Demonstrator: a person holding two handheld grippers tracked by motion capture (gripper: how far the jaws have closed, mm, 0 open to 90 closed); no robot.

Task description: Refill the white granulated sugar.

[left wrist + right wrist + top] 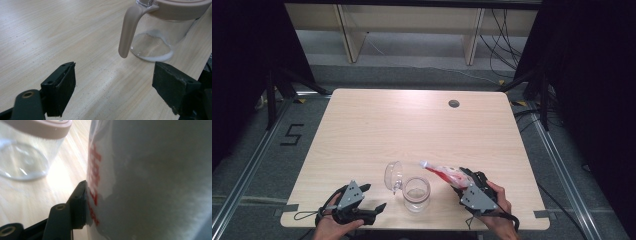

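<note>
Nearest the person, at the front edge of the bench, the left hand-held gripper lies low with its jaws spread wide and nothing between them. In the left gripper view the two black pads stand well apart over bare wood, and the jar's beige handle hangs just beyond them.

On the other side, the right hand-held gripper is clamped on a clear plastic bag with red print that holds white powder. The bag tilts up and away from the gripper, its narrow end pointing toward the jar. In the right gripper view the left pad presses against the bag's side, right by the red lettering; the other pad is hidden behind the bag.

Between the two grippers stands the glass jar, upright on the bench near its front edge, with a thin layer of white powder at its bottom. Its clear domed lid is flipped open and stands up at the jar's far left side.

Farther back the bench has a small round cable hole.
</note>
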